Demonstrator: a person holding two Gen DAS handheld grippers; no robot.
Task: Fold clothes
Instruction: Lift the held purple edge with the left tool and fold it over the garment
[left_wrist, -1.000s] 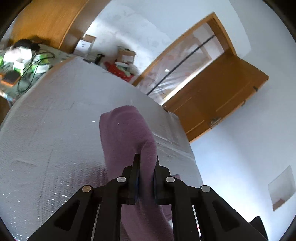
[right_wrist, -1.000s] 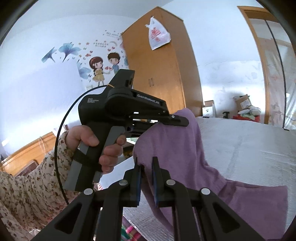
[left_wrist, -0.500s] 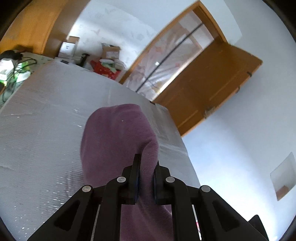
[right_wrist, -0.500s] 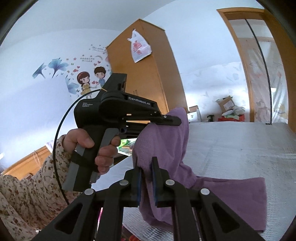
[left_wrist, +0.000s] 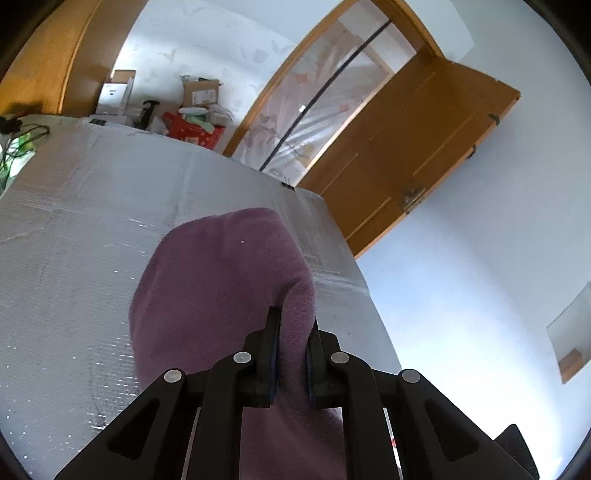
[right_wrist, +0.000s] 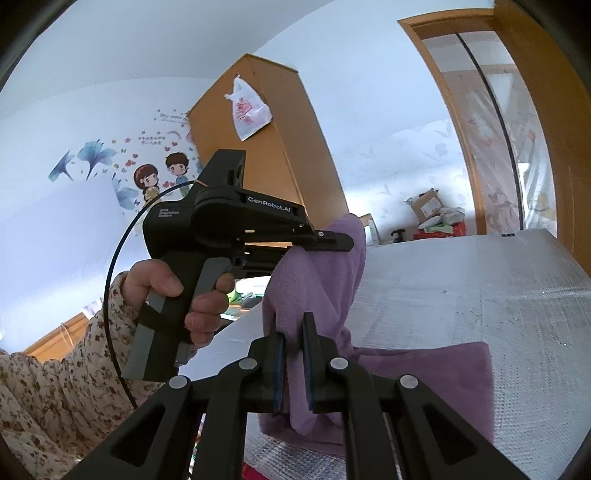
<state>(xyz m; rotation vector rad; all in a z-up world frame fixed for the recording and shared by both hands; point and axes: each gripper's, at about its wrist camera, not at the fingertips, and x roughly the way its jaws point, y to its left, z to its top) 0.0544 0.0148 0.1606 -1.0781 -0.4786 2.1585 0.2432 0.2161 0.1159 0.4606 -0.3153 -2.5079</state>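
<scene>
A: Cloth (left_wrist: 221, 295), left view?
B: Purple, pinched in the left claw (left_wrist: 291, 354), lifted above the silver surface (left_wrist: 74, 258); boxes beyond the surface's far edge.
A: Right view?
B: Right claw (right_wrist: 291, 365) pinches another fold of the cloth (right_wrist: 317, 280); the rest trails onto the surface (right_wrist: 480, 295). A hand (right_wrist: 177, 291) holds the left claw (right_wrist: 332, 242) above it.

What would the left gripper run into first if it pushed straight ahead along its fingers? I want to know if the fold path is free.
The left gripper is already clamped on the purple cloth, which bulges up ahead of it. Beyond that, it would probably meet the silver-covered table, though depth is uncertain.
</scene>
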